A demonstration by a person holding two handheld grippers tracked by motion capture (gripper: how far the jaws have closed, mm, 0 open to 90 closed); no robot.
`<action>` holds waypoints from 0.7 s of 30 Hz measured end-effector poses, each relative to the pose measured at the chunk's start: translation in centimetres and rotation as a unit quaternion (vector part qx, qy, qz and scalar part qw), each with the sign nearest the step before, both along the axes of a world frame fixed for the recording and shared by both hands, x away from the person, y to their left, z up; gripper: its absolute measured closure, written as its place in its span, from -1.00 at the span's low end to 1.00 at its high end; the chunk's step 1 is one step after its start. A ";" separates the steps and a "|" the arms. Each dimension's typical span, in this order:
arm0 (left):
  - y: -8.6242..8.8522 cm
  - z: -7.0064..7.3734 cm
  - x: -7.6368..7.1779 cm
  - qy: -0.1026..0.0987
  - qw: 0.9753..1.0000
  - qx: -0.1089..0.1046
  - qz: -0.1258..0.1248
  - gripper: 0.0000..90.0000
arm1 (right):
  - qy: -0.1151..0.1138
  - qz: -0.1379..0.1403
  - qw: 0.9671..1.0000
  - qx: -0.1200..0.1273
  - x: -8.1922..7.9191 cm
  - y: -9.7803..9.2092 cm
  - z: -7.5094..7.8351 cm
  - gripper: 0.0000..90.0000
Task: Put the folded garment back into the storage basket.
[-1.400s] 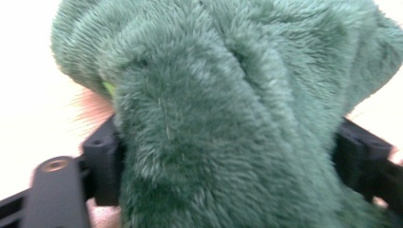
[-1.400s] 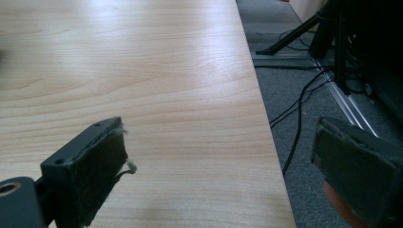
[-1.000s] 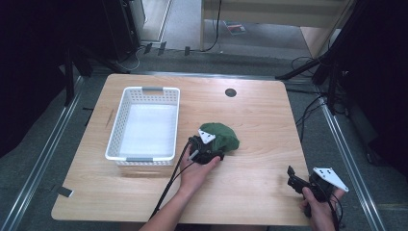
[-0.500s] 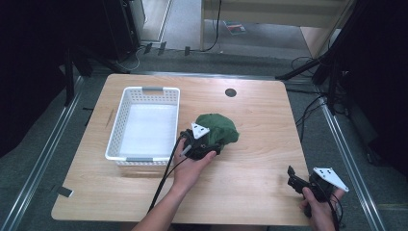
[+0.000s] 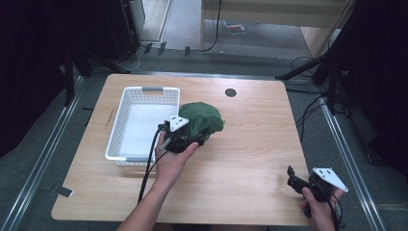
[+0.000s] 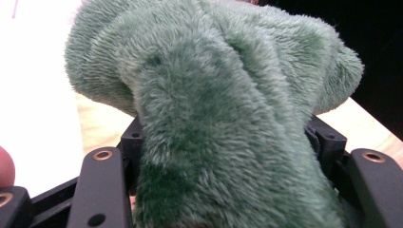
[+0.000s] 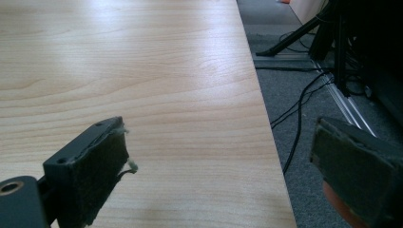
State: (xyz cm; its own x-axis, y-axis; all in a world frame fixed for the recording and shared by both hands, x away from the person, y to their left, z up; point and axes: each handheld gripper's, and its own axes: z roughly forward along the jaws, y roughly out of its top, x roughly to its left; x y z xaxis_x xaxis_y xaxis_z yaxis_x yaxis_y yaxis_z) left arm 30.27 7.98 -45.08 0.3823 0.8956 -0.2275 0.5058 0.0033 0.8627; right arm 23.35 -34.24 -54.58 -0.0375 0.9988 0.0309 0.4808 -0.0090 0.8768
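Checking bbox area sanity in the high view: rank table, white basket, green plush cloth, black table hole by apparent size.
Largest to smallest, as seen in the high view:
1. Table
2. White basket
3. Green plush cloth, held up by the left gripper, so slightly nearer the camera; the order holds anyway
4. Black table hole
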 end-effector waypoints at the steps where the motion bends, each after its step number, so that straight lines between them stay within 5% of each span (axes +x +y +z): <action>1: 0.4 0.2 0.0 -0.001 1.000 -0.004 0.004 -0.18 | 0.000 0.001 1.000 -0.001 0.0 0.0 0.0 -0.88; 21: 9.1 1.6 0.1 -0.011 0.996 -0.016 0.081 -0.18 | 0.000 0.011 1.000 -0.002 0.0 0.1 0.0 -0.85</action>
State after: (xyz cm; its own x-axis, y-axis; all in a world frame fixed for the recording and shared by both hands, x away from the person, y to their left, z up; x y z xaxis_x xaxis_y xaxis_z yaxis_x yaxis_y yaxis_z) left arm 30.39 17.05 -43.48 0.2377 0.9389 -0.2490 0.4766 0.1106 0.8721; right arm 23.31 -34.11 -54.56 -0.0604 0.9978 0.0264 0.4806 0.0059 0.8769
